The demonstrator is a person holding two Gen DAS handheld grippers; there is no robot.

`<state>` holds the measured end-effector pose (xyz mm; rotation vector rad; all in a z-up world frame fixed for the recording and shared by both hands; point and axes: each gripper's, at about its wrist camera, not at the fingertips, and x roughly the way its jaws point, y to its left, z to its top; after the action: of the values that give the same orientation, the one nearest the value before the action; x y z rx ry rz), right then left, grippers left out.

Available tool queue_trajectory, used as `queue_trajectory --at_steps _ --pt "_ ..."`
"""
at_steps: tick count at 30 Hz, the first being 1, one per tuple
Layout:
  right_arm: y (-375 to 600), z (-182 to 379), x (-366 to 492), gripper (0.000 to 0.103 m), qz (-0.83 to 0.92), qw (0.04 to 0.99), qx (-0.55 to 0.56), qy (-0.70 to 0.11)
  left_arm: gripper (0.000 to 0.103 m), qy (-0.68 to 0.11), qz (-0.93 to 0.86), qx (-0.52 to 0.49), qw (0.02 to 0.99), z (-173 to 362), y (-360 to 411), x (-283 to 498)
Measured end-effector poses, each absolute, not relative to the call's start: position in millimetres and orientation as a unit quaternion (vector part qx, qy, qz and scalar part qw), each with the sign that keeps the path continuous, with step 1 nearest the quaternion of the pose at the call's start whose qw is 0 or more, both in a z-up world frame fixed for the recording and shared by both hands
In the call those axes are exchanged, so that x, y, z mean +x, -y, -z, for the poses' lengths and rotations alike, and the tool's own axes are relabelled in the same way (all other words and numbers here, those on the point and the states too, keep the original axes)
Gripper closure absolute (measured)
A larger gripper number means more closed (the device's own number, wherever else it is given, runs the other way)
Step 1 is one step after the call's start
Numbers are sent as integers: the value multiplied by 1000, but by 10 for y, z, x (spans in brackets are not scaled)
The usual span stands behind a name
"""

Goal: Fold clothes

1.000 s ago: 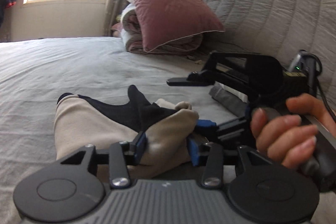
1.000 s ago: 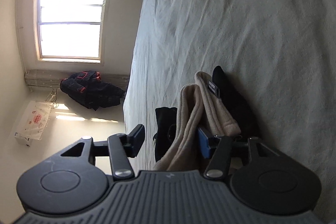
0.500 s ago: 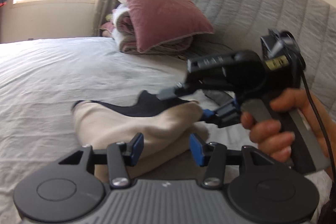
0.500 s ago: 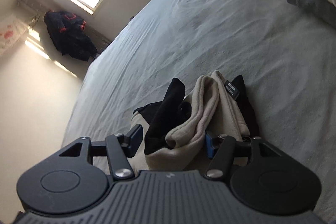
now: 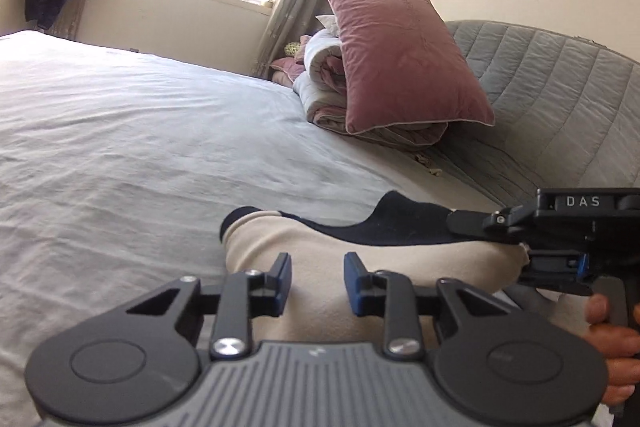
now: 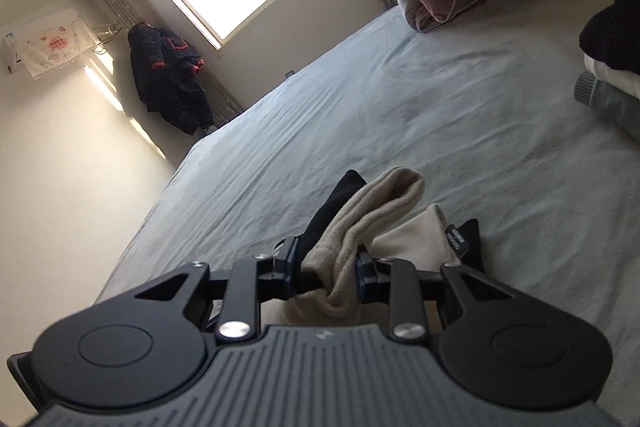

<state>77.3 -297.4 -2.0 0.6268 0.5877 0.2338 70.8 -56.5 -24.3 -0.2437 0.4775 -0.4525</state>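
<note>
On the bed (image 5: 120, 147), my closing right tool (image 6: 326, 269) pinches the beige-and-black garment (image 5: 360, 251); my left tool (image 5: 316, 281), closing empty, hangs over its middle.

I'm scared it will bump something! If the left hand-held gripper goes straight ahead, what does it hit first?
Probably the beige and black garment. It lies right in front of the left hand-held gripper, whose jaws are closing with nothing pinched yet. Depth is hard to judge.
</note>
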Motion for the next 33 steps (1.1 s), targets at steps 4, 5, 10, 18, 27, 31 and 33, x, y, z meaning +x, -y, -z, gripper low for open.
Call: queue_trajectory --at_steps 4,5,10,18,27,31,33 --pt "3072 203 823 70 -86 896 291 -325 74 -240 232 -75 940 382 738 674" --pt "3095 244 831 68 -74 895 290 -332 74 -241 233 -58 940 425 790 658" --pt "3065 143 804 60 -47 916 254 -308 75 -223 232 6 947 429 916 560" --pt "2662 53 745 59 -78 959 129 -241 74 -215 236 3 948 462 874 500" --pt "2576 515 922 63 -34 949 47 -311 74 -208 247 8 946 499 868 453" --pt "2528 518 903 63 -28 951 30 -306 74 -205 245 16 947 497 889 430" --pt "2528 512 892 63 -28 952 29 -302 73 -209 247 9 946 459 864 436"
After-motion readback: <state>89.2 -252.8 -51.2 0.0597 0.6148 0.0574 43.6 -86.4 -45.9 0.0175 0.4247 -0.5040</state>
